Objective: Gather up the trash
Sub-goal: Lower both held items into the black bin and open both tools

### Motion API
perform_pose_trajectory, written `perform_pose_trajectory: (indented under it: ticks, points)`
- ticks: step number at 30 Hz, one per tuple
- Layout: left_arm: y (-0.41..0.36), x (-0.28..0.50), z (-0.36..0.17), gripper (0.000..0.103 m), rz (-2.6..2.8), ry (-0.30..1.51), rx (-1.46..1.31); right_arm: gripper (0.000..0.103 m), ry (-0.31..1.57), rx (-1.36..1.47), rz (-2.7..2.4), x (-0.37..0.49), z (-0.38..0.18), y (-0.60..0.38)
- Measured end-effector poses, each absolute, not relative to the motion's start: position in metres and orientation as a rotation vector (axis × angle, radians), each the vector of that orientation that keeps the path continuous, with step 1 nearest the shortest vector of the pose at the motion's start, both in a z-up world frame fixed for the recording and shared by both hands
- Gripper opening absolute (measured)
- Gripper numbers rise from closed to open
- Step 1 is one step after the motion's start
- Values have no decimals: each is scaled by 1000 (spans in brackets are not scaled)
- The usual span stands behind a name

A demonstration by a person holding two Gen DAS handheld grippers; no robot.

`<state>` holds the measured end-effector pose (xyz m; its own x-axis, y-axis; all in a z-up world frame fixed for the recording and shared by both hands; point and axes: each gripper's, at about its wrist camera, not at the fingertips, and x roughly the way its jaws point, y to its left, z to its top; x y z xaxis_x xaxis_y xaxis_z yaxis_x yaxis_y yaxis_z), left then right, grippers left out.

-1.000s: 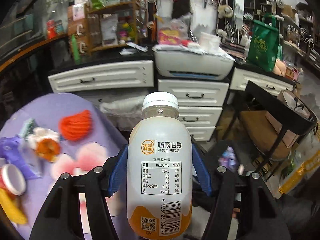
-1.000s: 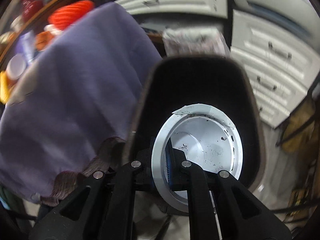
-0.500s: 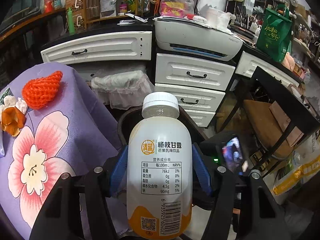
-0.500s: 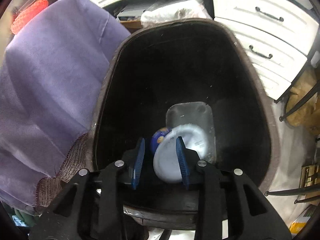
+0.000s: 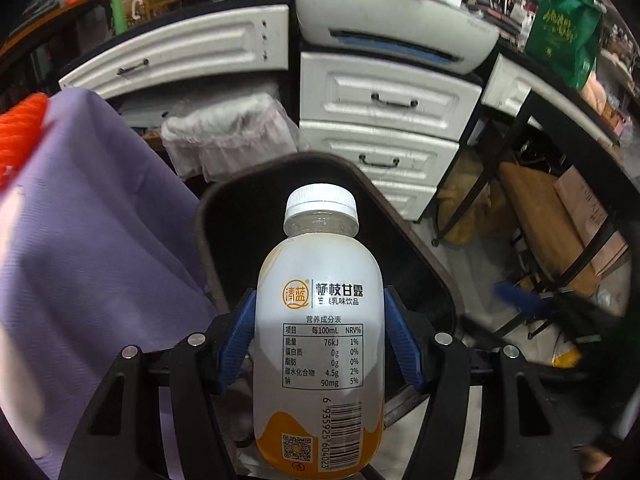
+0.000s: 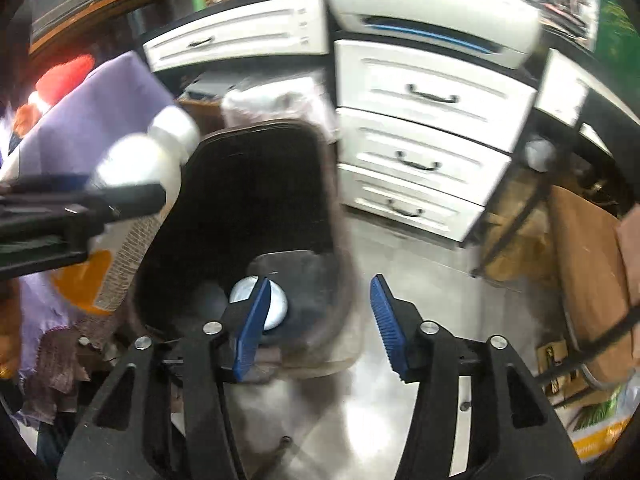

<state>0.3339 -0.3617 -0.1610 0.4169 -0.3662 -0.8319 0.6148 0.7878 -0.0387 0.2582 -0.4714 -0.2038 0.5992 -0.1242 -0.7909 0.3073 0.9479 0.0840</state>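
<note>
- The drink bottle (image 5: 319,332) sits pinched in my left gripper (image 5: 319,340), its blue pads (image 5: 237,344) pressed against either side of the white body; the nutrition label, barcode and orange base face my left wrist camera, and the white cap (image 5: 321,199) points away from it.
- From my right wrist camera the same bottle (image 6: 136,184) shows at the left edge, blurred, leaning over the near left rim of the trash bin (image 6: 320,168), held by the dark fingers of the left gripper (image 6: 100,204).
- My right gripper (image 6: 318,324) is spread wide with nothing between its blue pads (image 6: 385,320); it hangs above the bin's right side and the pale floor (image 6: 360,400).
- Inside the dark bin, a round white lid-like piece (image 6: 276,304) lies on the bottom, partly hidden behind my right gripper's left pad.
- In the left view the bin's dark opening (image 5: 240,240) lies directly behind the bottle.
- A purple tablecloth (image 5: 88,240) drapes down just left of the bin, with an orange-red mesh item (image 5: 20,132) at its upper edge.
- Behind the bin I see a second bin lined with a pale plastic bag (image 5: 228,136), then white drawers with dark handles (image 5: 388,120) and a white printer (image 5: 396,28) on top.
- A green tote bag (image 5: 564,28) stands at the far right on the counter.
</note>
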Motion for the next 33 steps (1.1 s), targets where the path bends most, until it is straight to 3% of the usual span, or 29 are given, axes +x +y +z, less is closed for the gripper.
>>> perform_pose_trajectory:
  ticks: [12,15,18,28,33]
  points:
    - [-391,345,-200,63,-613,1034,332,57,862,302,-340,194,-206,-510]
    - [-395,344,-200,77,-601,1028,365,57,848,308,-349,190,-203,-508]
    - [-394,338,-191,82,-590,974,391,57,829,319,-357,189,-199,-511]
    - [-357,301,-124,85,-639,823,314,60,801,316,-328,198,-183,-498]
    - [-324,278,-82,93,-643,714,284,61,787,290,-269,210,-168,-474]
